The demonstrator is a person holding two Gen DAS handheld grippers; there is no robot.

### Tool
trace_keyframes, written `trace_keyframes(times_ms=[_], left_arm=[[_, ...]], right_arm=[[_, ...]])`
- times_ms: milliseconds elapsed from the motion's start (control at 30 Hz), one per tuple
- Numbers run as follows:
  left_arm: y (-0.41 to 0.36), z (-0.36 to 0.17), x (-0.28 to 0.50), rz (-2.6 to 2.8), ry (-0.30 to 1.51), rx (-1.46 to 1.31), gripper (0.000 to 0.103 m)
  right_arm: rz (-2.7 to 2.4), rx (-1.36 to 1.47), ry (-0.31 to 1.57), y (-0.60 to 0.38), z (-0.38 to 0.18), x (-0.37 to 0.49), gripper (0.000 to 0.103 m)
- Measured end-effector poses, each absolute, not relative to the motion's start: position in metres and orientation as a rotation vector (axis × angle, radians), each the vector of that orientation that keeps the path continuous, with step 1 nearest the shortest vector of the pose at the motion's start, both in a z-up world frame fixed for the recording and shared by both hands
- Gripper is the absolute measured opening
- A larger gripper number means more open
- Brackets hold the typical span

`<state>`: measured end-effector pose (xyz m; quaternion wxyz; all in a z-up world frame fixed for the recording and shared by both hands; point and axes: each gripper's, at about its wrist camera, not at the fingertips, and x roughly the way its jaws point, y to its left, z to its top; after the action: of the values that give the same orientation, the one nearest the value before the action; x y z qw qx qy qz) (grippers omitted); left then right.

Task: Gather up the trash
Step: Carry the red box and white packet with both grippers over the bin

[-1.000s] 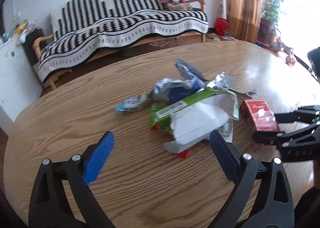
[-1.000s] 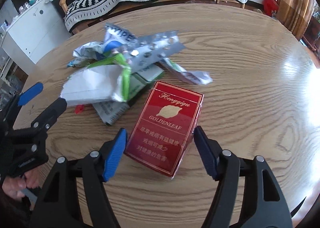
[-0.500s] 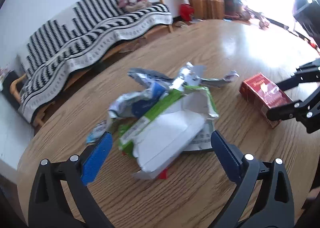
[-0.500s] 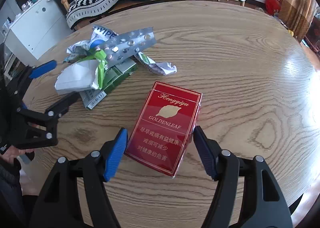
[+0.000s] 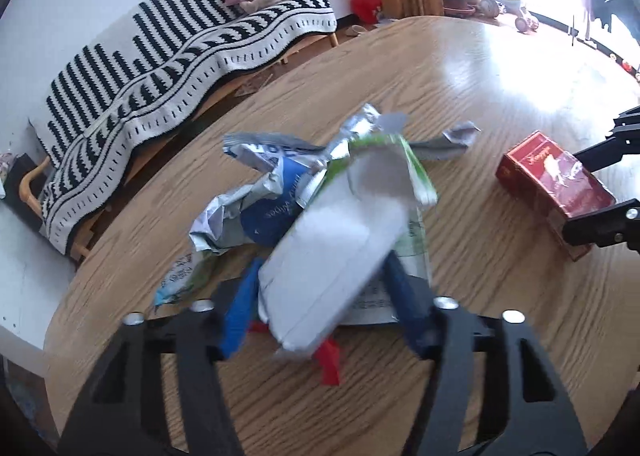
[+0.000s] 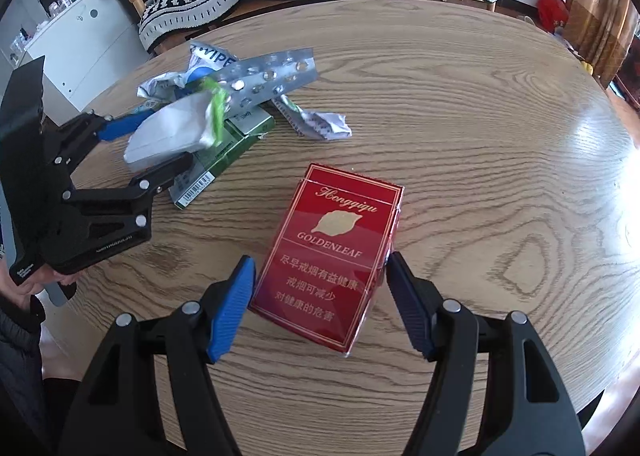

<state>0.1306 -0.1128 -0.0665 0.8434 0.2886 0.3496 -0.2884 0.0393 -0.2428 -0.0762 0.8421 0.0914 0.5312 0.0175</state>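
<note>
A heap of trash lies on the round wooden table (image 6: 480, 96): a torn white and green carton (image 5: 332, 248) (image 6: 172, 132), a blue and white wipes wrapper (image 5: 268, 212), a silver blister sheet (image 6: 268, 76) and a green box (image 6: 228, 148). My left gripper (image 5: 320, 296) (image 6: 168, 140) is closing, and its pads are against both sides of the carton. Off to the right, my right gripper (image 6: 320, 284) (image 5: 572, 192) is shut on a red cigarette pack (image 6: 332, 252) (image 5: 556, 180) at the table surface.
A crumpled wrapper (image 6: 320, 124) lies between the heap and the pack, and a red scrap (image 5: 330, 364) pokes out under the carton. A sofa with a striped blanket (image 5: 180, 56) and a white cabinet (image 6: 80, 44) stand beyond the table's far edge. A person's hand (image 6: 40, 280) holds the left gripper.
My left gripper has come in over the heap, rolled, and narrowed its jaws onto the white carton. The right gripper has drawn the red pack away from the heap.
</note>
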Motion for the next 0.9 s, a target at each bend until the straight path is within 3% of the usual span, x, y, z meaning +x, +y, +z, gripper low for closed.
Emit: trace_keyframes(times_ms=[100, 200, 633, 900], left_arm=[[-0.11, -0.064, 0.127, -0.606, 0.746, 0.601, 0.035], [-0.104, -0.056, 0.121, -0.604, 0.746, 0.565, 0.029], [-0.08, 0.007, 0.085, -0.638, 0.766, 0.264, 0.028], [-0.165, 0.01, 0.039, -0.713, 0.761, 0.277, 0.028]], right_arm=[[0.04, 0.194, 1.112, -0.244, -0.072, 0.037, 0.066], [0.04, 0.202, 1.096, -0.246, -0.069, 0.032, 0.066], [0.019, 0.265, 0.99, -0.288, -0.04, -0.006, 0.066], [-0.109, 0.319, 0.941, -0.363, -0.03, -0.06, 0.065]])
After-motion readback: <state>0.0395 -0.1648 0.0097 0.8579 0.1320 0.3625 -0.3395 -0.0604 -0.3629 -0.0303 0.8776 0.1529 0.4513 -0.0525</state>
